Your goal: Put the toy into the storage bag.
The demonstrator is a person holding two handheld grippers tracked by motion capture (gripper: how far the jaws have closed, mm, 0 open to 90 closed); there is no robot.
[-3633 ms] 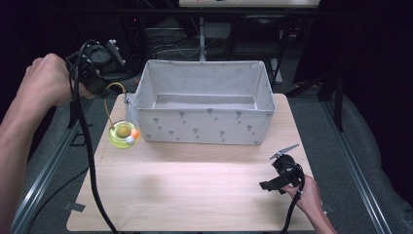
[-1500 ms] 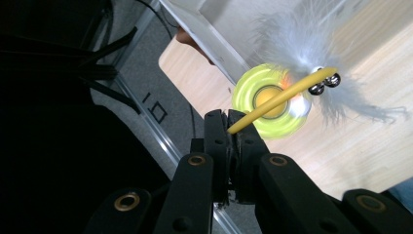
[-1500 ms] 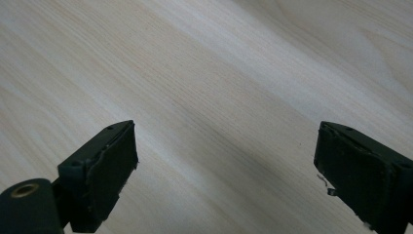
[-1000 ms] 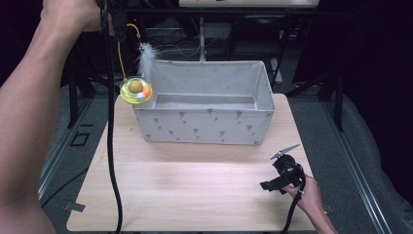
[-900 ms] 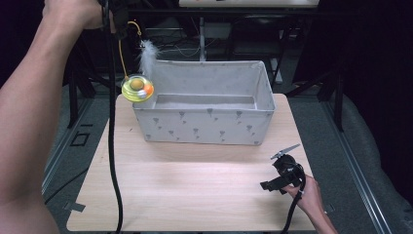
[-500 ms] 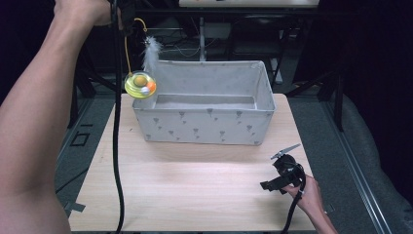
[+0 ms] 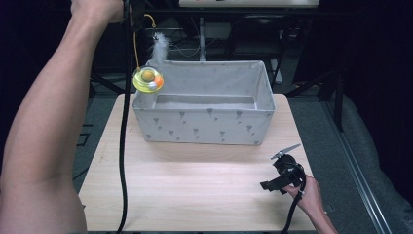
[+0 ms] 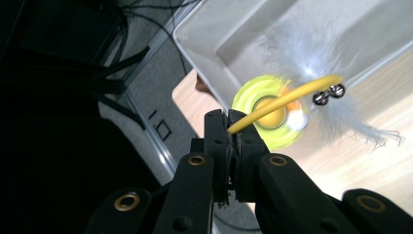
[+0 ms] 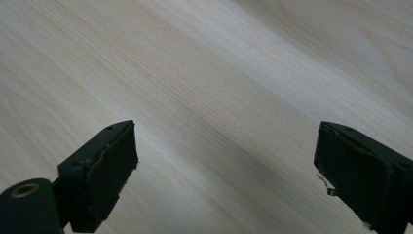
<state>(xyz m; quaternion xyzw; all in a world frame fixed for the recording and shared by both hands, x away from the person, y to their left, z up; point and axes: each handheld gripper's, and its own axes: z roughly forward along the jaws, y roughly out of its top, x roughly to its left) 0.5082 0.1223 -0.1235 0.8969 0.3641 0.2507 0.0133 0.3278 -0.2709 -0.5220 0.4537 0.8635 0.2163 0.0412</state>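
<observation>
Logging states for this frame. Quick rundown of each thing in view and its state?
Left gripper: shut on the toy's yellow cord, raised high.
Cat toy: hanging in the air at the bin's left end, off the table.
Feather: on the cord, above the disc.
Fabric bin: upright on the table, open top; nothing visible inside.
Right gripper: open, holding nothing, low over the table.

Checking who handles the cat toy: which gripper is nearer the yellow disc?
Left. The left gripper is shut on the yellow wire from which the yellow disc dangles; the right gripper rests on the table's near right corner.
</observation>
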